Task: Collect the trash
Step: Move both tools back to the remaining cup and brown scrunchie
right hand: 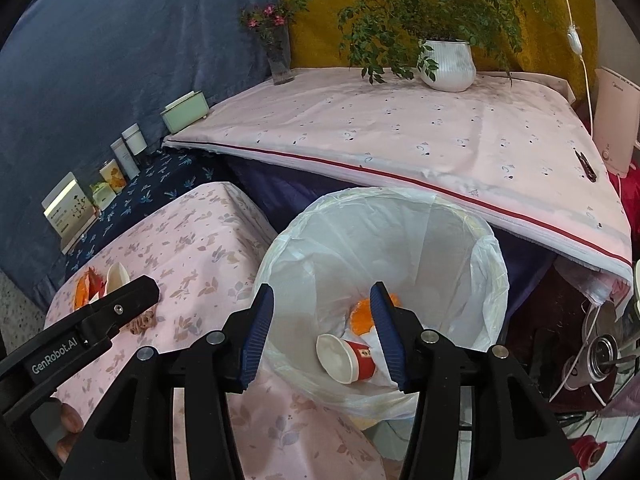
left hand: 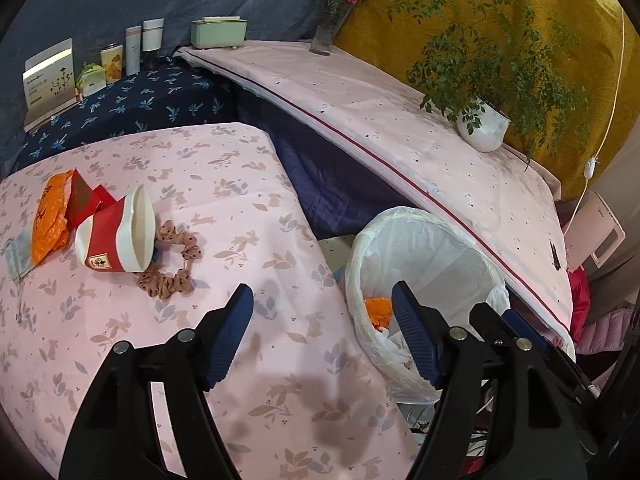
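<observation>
On the pink floral table (left hand: 248, 184) lie a tipped red-and-white paper cup (left hand: 116, 236), red paper (left hand: 82, 198) and an orange plastic wrapper (left hand: 48, 220). My left gripper (left hand: 322, 300) is open and empty, above the table's right edge, well right of the cup. The bin with a white liner (right hand: 384, 240) stands beside the table and holds a red-and-white paper cup (right hand: 346, 358) and orange trash (right hand: 362, 314). My right gripper (right hand: 322, 298) is open and empty, hovering over the bin's mouth. The bin also shows in the left wrist view (left hand: 420, 256).
A brown scrunchie (left hand: 176, 264) lies next to the cup. A higher pink-covered table (right hand: 400, 136) holds a potted plant (right hand: 446, 62) and a flower vase (right hand: 280, 60). Boxes and jars (left hand: 116, 60) line the dark blue cloth at the back left.
</observation>
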`<state>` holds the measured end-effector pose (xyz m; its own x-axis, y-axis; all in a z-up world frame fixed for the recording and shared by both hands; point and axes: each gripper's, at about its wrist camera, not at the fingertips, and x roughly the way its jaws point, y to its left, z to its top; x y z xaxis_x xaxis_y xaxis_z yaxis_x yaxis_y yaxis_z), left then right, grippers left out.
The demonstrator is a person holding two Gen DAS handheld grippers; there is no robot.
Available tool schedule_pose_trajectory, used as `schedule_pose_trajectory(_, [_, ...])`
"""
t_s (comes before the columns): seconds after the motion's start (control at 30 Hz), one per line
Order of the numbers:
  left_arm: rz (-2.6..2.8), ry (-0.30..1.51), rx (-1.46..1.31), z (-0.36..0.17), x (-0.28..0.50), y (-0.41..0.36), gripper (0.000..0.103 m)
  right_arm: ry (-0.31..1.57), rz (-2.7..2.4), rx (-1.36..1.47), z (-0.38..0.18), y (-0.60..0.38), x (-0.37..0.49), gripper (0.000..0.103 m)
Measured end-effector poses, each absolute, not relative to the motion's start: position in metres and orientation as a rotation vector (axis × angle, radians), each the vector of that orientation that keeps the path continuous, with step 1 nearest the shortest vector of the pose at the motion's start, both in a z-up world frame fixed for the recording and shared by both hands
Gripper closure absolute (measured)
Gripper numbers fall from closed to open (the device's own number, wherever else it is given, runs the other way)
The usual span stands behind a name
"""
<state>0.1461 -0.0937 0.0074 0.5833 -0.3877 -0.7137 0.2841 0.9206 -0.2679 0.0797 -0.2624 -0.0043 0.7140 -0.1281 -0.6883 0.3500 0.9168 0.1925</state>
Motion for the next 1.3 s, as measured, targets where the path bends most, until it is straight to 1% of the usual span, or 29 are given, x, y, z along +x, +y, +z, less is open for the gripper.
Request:
schedule_pose_trajectory(0.5, [-0.25, 0.832, -0.164, 0.008, 0.145, -0.025, 0.033, 0.741, -0.198, 0.249, 0.005, -0.208, 0.085, 0.052])
schedule_pose_trajectory(0.57, [-0.233, 0.834, -0.163, 0.006, 0.145, -0.016, 0.03, 0.744, -0.187, 0.241, 0.005, -0.2, 0.086, 0.052])
schedule_pose_trajectory(0.6, [-0.219, 0.831, -0.165, 0.005, 0.145, -0.011, 0.026, 0.746, -0.182, 0.237, 0.005, -0.196, 0.087, 0.052])
schedule_pose_trajectory(0.73, [-0.177, 0.822, -0.162, 0.003, 0.144, 0.006, 0.025, 0.755, -0.159, 0.208, 0.004, -0.177, 0.092, 0.048])
schedule_pose_trajectory(0.8, [-0.152, 0.824, -0.159, 0.0, 0.144, 0.015, 0.024, 0.76, -0.146, 0.195, 0.003, -0.168, 0.096, 0.048])
schedule_pose_trajectory(1.03, [-0.078, 0.826, -0.189, -0.005, 0.151, 0.049, 0.015, 0.789, -0.1, 0.164, -0.005, -0.14, 0.111, 0.048])
schedule_pose_trajectory(1.17, [-0.054, 0.836, -0.2, -0.009, 0.158, 0.06, 0.013, 0.805, -0.082, 0.151, -0.012, -0.128, 0.121, 0.048])
schedule_pose_trajectory(1.23, [-0.054, 0.849, -0.208, -0.012, 0.165, 0.063, 0.01, 0.815, -0.075, 0.148, -0.017, -0.124, 0.126, 0.048])
schedule_pose_trajectory(1.3, [-0.059, 0.866, -0.212, -0.016, 0.173, 0.062, 0.008, 0.827, -0.068, 0.148, -0.021, -0.121, 0.133, 0.048])
